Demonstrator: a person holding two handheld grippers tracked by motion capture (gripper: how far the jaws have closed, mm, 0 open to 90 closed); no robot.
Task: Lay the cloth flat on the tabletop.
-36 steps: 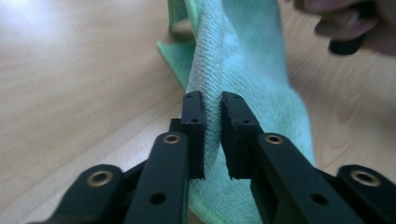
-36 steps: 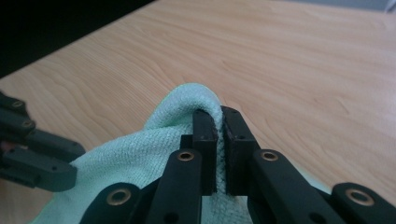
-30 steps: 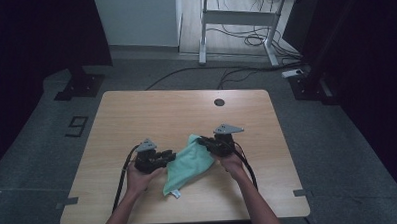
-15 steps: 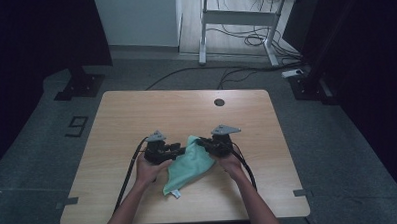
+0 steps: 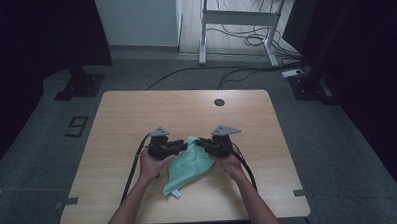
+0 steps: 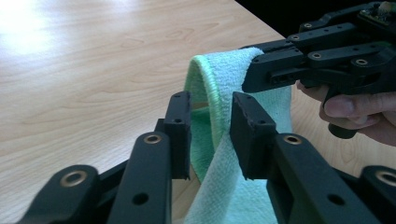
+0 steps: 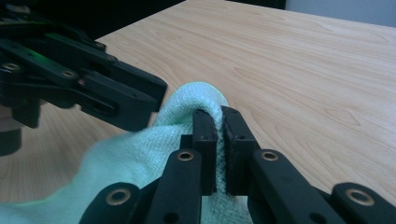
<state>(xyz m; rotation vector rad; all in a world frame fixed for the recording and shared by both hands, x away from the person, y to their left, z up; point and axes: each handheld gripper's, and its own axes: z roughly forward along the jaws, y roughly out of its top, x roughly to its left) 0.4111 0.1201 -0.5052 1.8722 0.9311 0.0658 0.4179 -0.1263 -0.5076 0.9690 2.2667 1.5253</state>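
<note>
— Why pinched up like that, the cloth (image 5: pixel 188 162), between both hands on the table (image 5: pixel 136 114)?
— Clamped in the right gripper (image 7: pixel 220 114) to keep a fold raised. Left gripper (image 6: pixel 210 102): just been closing around that raised edge, not yet pressing, probably for a second grip

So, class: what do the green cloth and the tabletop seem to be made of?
Green cloth: probably microfibre or terry, matt; fine looped pile and a stitched edge. Tabletop: wood or wood-look laminate, I can't tell which; pale grain lines, smooth with a soft sheen.
</note>
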